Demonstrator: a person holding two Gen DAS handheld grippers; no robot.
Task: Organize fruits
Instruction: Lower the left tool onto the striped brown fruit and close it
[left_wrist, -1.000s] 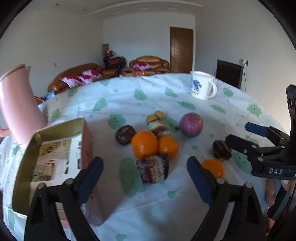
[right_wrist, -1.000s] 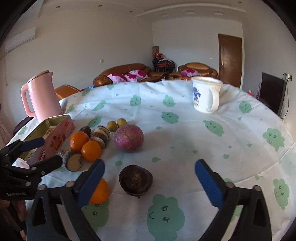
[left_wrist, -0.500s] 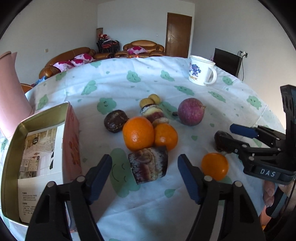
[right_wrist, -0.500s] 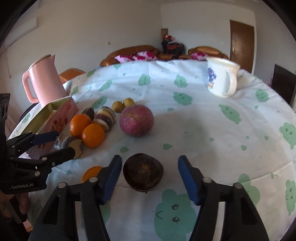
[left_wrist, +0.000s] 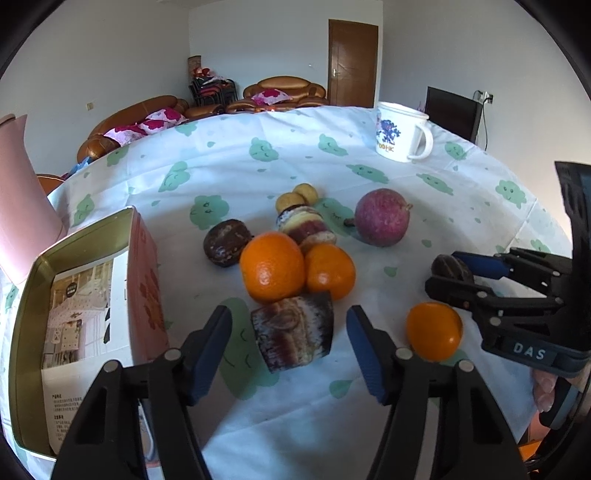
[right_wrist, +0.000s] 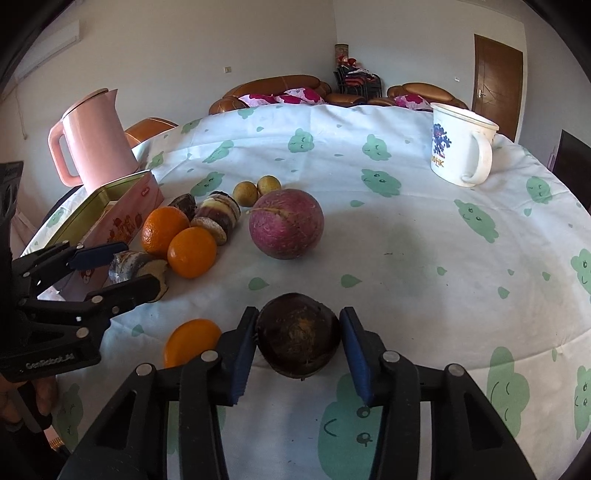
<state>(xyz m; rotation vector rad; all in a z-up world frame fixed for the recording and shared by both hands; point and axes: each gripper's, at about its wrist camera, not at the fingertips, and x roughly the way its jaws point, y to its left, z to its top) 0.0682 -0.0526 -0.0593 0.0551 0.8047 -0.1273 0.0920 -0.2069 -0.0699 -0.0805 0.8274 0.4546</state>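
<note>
The dark brown round fruit (right_wrist: 298, 334), perhaps a mangosteen though the rind is too dim to be sure, sits on the near part of the cloud-print tablecloth (right_wrist: 424, 229), between the blue pads of the right gripper (right_wrist: 298, 349). The pads stand apart, flanking its widest part; the left one looks to be touching the rind, the right one just beside it, so no clamp is made yet. It looks hard-shelled, light and prone to roll, so a hold across its middle seems safest. Just left of it lies a small orange (right_wrist: 192, 341). Farther left, the left gripper (left_wrist: 288, 349) holds its pads apart either side of a striped, cut chunk (left_wrist: 293, 334), not touching it; that piece seems firm, with flat faces suited to a side grip. Beyond lie two oranges (left_wrist: 272, 271), a reddish-purple round fruit (left_wrist: 382, 217) and two small tan fruits (left_wrist: 297, 197). An open tin box (left_wrist: 79, 295) stands at far left, a white mug (left_wrist: 400, 137) far right
</note>
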